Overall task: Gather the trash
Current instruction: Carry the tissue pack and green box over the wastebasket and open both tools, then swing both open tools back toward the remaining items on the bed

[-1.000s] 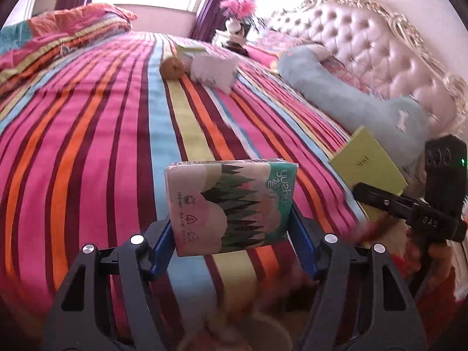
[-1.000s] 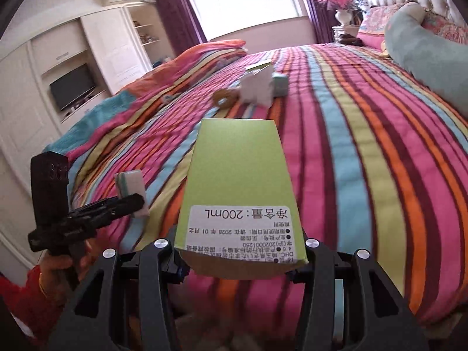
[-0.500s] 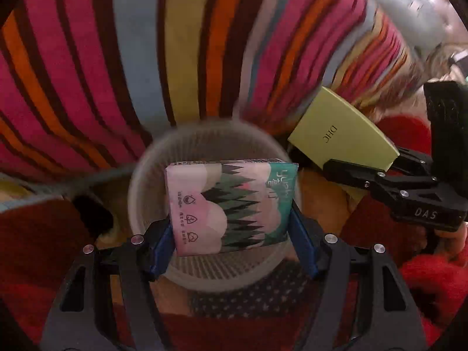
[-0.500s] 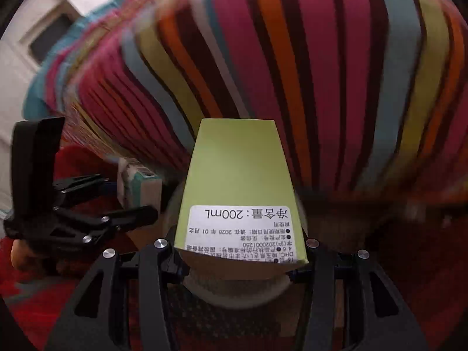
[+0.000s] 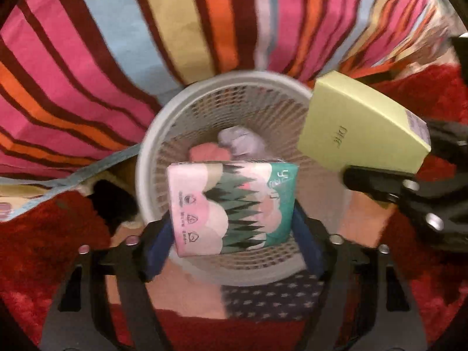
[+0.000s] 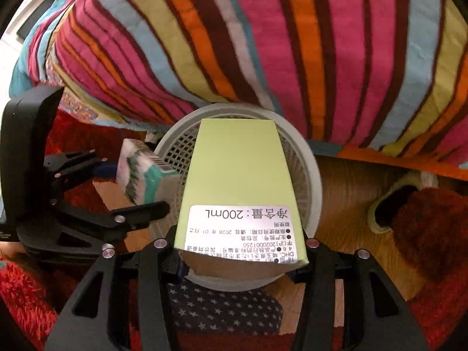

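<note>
A striped bedspread [image 6: 263,44] drapes beside a white mesh wastebasket [image 5: 152,146] on the floor; above its opening, the right gripper [image 6: 237,251] jaws clamp a green carton [image 6: 238,181], the left gripper [image 5: 234,231] jaws a tissue pack [image 5: 231,204].

The left gripper [image 5: 232,225] is matte black, built of two flat angular arms with long cut-out slots, each arm dotted with round silver screws [image 5: 132,239] near the front. Its fingers [image 5: 156,241] end in dark blue pads. Seen from the right wrist view, its body rises into a tall, smooth black housing [image 6: 27,134] with rounded edges. The right gripper [image 6: 242,259] has the same black slotted arms and paired silver screws [image 6: 160,243], and a hint of blue padding shows at the inner finger edge. From the left wrist view its black side links carry more silver screws [image 5: 435,220].
</note>
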Motion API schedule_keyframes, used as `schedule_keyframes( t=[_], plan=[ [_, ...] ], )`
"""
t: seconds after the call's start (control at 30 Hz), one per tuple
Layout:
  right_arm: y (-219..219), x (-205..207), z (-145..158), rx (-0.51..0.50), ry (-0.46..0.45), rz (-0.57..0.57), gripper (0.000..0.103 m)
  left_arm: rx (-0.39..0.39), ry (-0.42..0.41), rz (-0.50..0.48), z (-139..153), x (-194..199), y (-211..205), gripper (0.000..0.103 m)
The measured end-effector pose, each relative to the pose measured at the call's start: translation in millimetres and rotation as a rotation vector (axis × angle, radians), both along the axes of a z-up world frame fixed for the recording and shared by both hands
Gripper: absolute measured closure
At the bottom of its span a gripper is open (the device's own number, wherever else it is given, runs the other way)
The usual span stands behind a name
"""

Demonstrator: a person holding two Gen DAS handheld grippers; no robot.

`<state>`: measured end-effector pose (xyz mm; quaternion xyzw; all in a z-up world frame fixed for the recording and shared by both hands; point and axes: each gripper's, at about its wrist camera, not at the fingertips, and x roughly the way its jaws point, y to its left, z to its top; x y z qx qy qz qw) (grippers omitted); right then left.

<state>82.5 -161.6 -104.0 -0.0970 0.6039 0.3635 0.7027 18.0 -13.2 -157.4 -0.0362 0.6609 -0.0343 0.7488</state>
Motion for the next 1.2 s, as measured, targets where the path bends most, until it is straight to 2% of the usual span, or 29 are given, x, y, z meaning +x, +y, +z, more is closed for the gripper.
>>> schedule_keyframes(
  t=[0.07,0.1,0.13,0.2,0.6,0.73,0.83,0.97,1.03,1.1,1.2],
  plan=[
    [1,-3,3,-0.002,-0.018,-0.007,0.038,-0.005,-0.001,0.005,-1,0,3,0.024],
    [1,-2,5,-0.003,-0.02,-0.015,0.024,-0.012,-0.002,0.006,-2,-1,4,0.024],
    [0,-2,5,-0.004,-0.021,-0.023,0.024,-0.011,-0.002,0.009,-2,-1,5,0.017],
    [-1,-4,4,-0.009,-0.012,-0.042,0.024,-0.013,-0.004,0.011,-2,0,8,0.011],
    [-22,-3,-12,-0.013,0.016,-0.095,0.024,-0.053,0.002,0.048,-5,-2,14,0.011],
    [-25,-3,-8,0.015,-0.011,-0.101,0.024,-0.059,-0.064,0.059,9,-5,16,0.011],
    [-29,-7,11,0.065,-0.081,-0.091,0.024,-0.056,-0.168,0.075,36,-9,22,0.011],
    [-33,-9,54,0.157,-0.194,-0.055,0.023,-0.075,-0.313,0.085,89,-12,35,0.011],
    [-36,-4,85,0.232,-0.248,-0.044,0.024,-0.086,-0.402,0.09,127,-8,47,0.011],
    [-37,8,126,0.32,-0.348,-0.043,0.023,-0.078,-0.478,0.091,159,2,59,0.011],
    [-30,44,178,0.388,-0.506,-0.087,0.023,-0.036,-0.588,0.102,209,45,92,0.011]
  ],
)
